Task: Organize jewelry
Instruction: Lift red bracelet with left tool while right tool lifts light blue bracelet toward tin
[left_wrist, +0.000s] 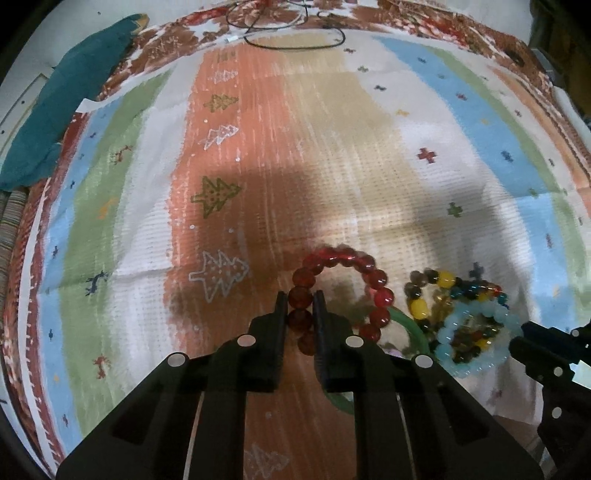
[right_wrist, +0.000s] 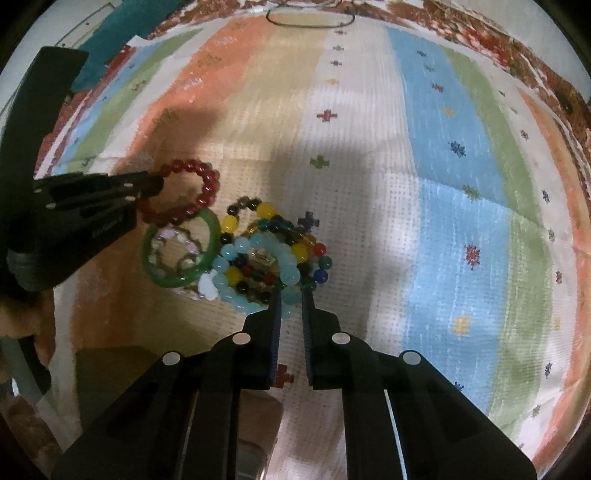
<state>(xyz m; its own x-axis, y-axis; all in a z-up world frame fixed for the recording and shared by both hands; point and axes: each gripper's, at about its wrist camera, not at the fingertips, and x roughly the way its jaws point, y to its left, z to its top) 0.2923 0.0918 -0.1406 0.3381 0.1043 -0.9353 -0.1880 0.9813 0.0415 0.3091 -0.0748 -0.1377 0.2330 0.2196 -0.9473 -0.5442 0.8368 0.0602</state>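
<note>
Left tongs (left_wrist: 300, 306) clamped on red bead bracelet (left_wrist: 341, 291) | right tongs (right_wrist: 291, 301) pinching pale-blue bead bracelet (right_wrist: 258, 275) | lift slowly, untangle heap.

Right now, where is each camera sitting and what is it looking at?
Left wrist: rides the left gripper, facing forward along its fingers, shut on the red bracelet; right gripper at edge.
Right wrist: rides the right gripper, fingers astride the blue bracelet; left gripper shows.
Both share: bracelet pile, striped cloth.
</note>
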